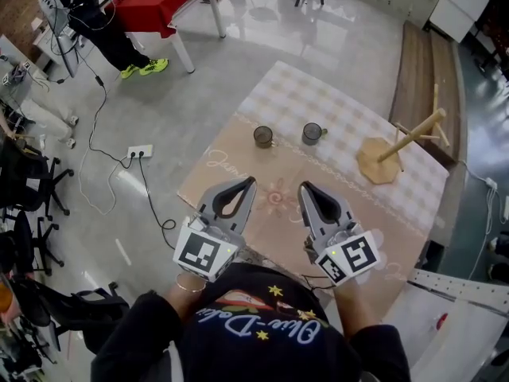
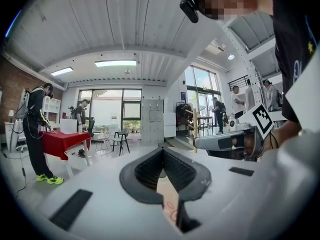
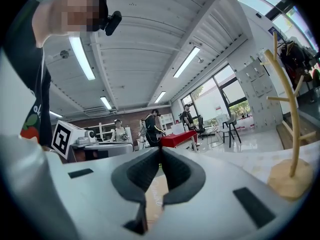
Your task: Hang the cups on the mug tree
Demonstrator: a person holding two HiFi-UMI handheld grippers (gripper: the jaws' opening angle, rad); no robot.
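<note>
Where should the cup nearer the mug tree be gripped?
Probably its near rim wall, from above: the cup stands upright, mouth open, and its handle juts toward the mug tree, so it stays free for a peg.

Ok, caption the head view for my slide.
Left gripper and right gripper shut, empty; two cups, bare mug tree ahead.

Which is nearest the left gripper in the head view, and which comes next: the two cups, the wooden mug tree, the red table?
From the left gripper:
1. Left cup, just ahead.
2. Right cup, ahead and to the right.
3. Mug tree, farther right.
4. Red table, far across the floor.
</note>
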